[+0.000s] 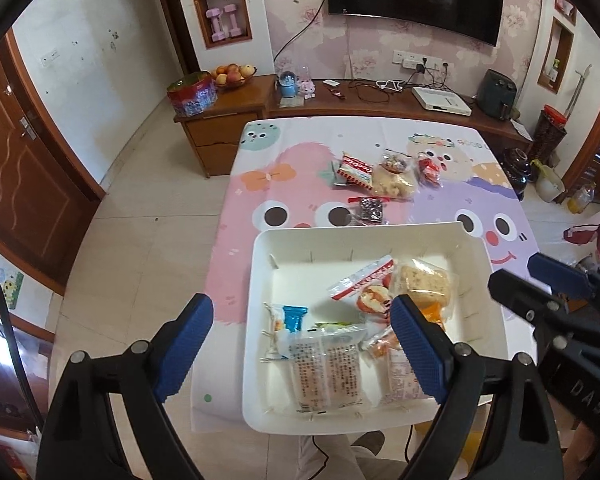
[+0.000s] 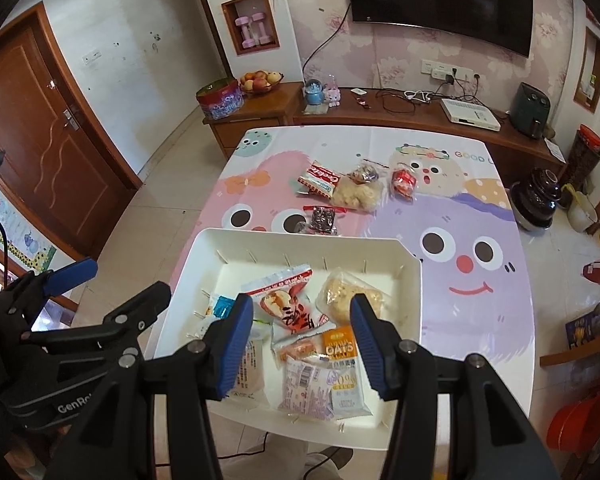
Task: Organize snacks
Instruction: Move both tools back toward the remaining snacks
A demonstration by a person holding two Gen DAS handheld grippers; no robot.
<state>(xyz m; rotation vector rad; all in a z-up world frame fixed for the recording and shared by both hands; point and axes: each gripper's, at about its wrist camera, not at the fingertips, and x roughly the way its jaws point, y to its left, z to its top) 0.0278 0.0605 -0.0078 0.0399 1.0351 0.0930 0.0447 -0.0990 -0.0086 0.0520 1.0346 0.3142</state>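
Observation:
A white tray (image 1: 380,236) (image 2: 300,242) sits on the near part of the table and holds several wrapped snacks, among them a red-and-white packet (image 2: 288,304) and an orange oats bar (image 2: 340,346). More snacks lie beyond it: a red-and-white cracker pack (image 1: 354,170) (image 2: 320,180), a pale puffed snack bag (image 1: 394,184) (image 2: 358,194), a red packet (image 1: 430,170) (image 2: 404,182) and a dark packet (image 1: 370,210) (image 2: 322,218). My left gripper (image 1: 304,344) is open and empty above the tray's left side. My right gripper (image 2: 302,344) is open and empty above the tray's near middle.
The table has a cartoon cloth (image 1: 292,184) (image 2: 460,216). Behind it stands a wooden cabinet (image 1: 224,120) with a fruit bowl (image 1: 232,74), a tin and cables. A dark pot (image 2: 534,200) and bottles stand on the floor at the right.

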